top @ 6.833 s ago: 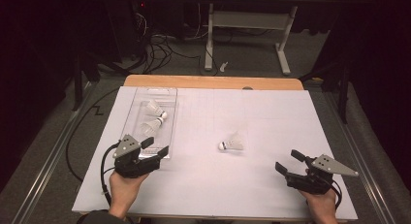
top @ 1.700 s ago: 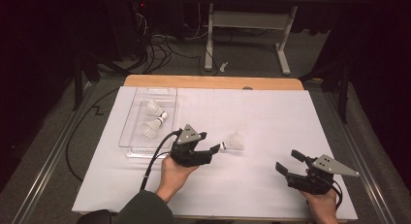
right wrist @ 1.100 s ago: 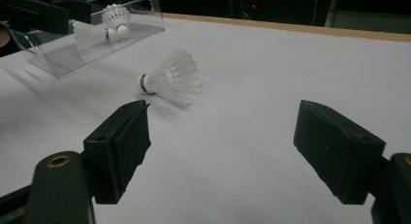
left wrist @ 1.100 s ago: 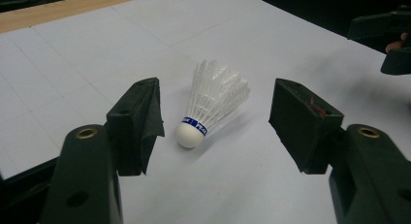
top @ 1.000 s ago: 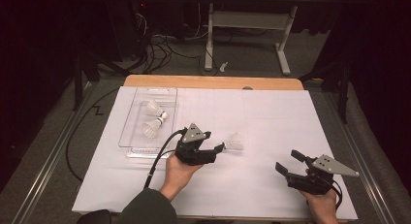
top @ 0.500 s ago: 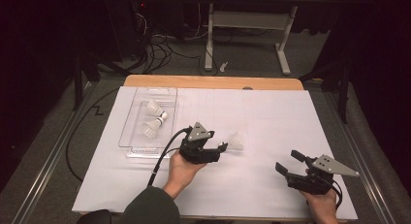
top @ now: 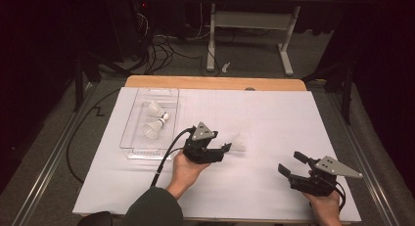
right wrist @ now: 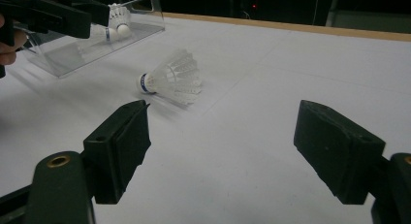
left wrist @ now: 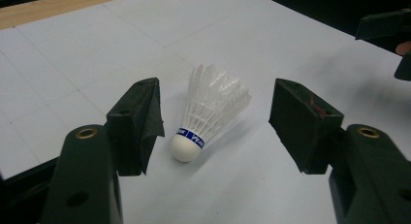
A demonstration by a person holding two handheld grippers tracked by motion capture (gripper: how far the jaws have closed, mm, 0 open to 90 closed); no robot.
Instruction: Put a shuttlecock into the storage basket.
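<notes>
Since before, the left gripper (top: 226,148) has slid from the clear plastic box (top: 131,138) at 9 o'clock to the white feathered shuttlecock (left wrist: 209,111) lying mid-table. Jaws are spread around it, ready to pinch. The right gripper (top: 292,165) waits spread at 4 o'clock.

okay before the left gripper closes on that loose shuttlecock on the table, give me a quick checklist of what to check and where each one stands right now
1. Left gripper open wide enough: ok, its fingers stand apart on either side of the shuttlecock.
2. Shuttlecock between the fingers: ok, though it lies nearer one finger than the other.
3. Fingers not yet touching it: ok, gaps show on both sides.
4. Shuttlecock at rest: ok, it lies on its side on the white table, cork toward the gripper.
5. Right gripper out of the way: ok, open and off near the table's front right.
6. Room in the clear tray: ok, two shuttlecocks lie in it with bare floor left.
</notes>
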